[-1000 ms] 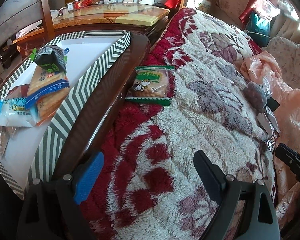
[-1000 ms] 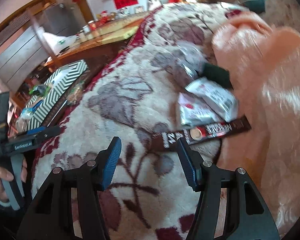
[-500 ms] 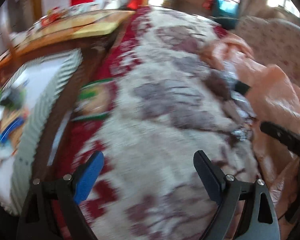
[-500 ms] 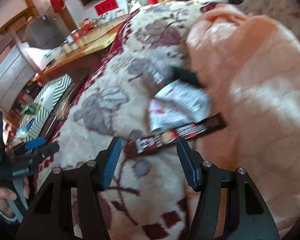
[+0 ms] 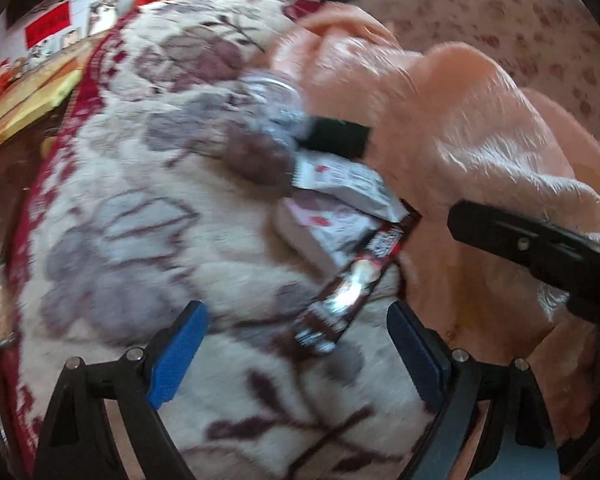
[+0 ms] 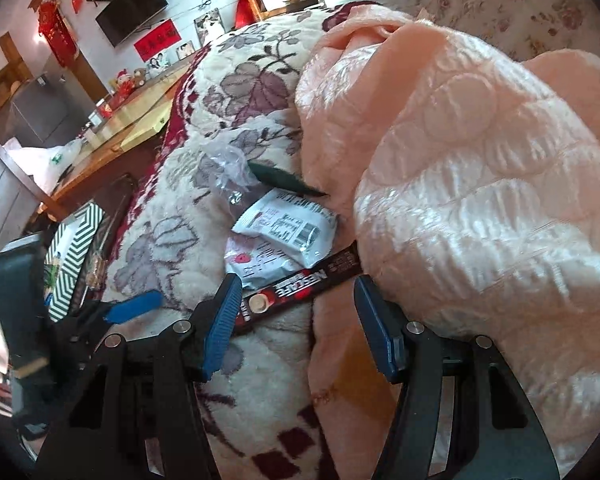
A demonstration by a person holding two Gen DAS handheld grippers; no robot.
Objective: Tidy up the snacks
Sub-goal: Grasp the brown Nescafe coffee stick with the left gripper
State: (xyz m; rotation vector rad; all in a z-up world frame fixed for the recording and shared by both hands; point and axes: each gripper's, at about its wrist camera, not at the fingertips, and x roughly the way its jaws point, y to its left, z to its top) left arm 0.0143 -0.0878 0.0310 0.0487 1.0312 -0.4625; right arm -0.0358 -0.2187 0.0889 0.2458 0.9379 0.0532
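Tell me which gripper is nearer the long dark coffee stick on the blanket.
Right. The right gripper has its open fingers astride the coffee stick's lower end. The left gripper hovers just short of it, fingers open, nothing between them.

The floral blanket (image 6: 172,216) looks thick, fuzzy fleece; the peach quilt (image 6: 480,184) is smooth, sheeny stitched cloth; the dark coffee stick (image 6: 300,284) is glossy foil; the white packets (image 6: 288,228) are matt-printed plastic film; the striped box (image 6: 70,264) looks like cardboard.
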